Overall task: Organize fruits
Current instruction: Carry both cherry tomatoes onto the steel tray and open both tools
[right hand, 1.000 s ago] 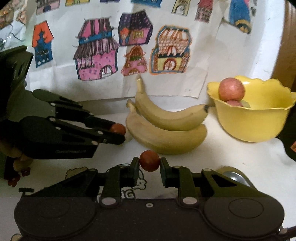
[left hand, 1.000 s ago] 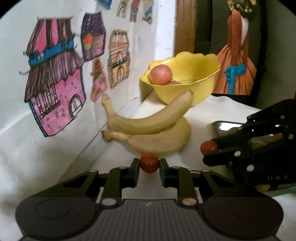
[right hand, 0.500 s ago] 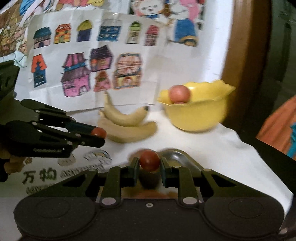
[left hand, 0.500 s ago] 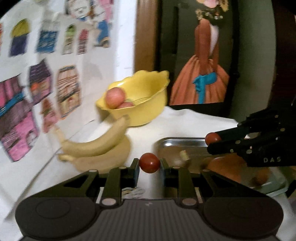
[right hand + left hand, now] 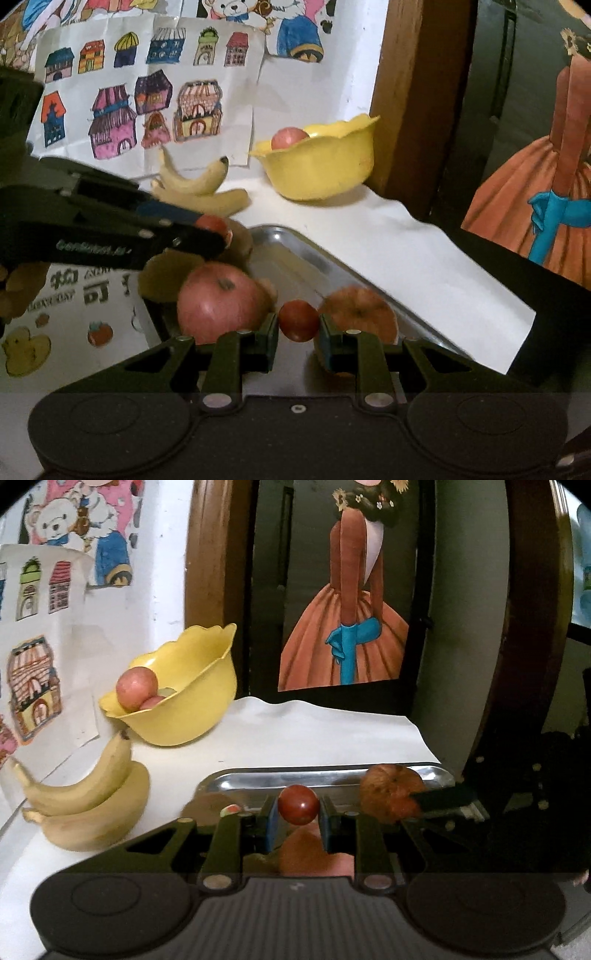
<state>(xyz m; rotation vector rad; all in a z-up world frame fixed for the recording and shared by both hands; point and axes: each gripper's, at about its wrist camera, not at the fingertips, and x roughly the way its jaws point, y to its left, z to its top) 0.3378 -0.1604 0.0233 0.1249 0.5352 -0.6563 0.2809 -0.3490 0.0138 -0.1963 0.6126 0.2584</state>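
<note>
My left gripper point(image 5: 298, 806) is shut on a small red cherry tomato point(image 5: 298, 805), held over the near end of a steel tray point(image 5: 317, 780). My right gripper point(image 5: 298, 322) is shut on a second cherry tomato point(image 5: 298, 320) above the same tray point(image 5: 295, 251), between a big red apple point(image 5: 218, 301) and an orange-red apple point(image 5: 358, 310). In the right wrist view the left gripper point(image 5: 212, 225) reaches in from the left with its tomato. Two bananas point(image 5: 88, 801) lie left of the tray. A yellow bowl point(image 5: 184, 701) behind them holds red apples point(image 5: 136, 688).
A wall with paper house drawings point(image 5: 147, 107) runs along the left. A dark wooden frame and a painting of an orange dress point(image 5: 347, 627) stand behind the table. The white cloth point(image 5: 314, 731) ends at the right, where the table edge drops off.
Both grippers swung right, away from the bananas, and came down over the steel tray. Each still holds its cherry tomato.
</note>
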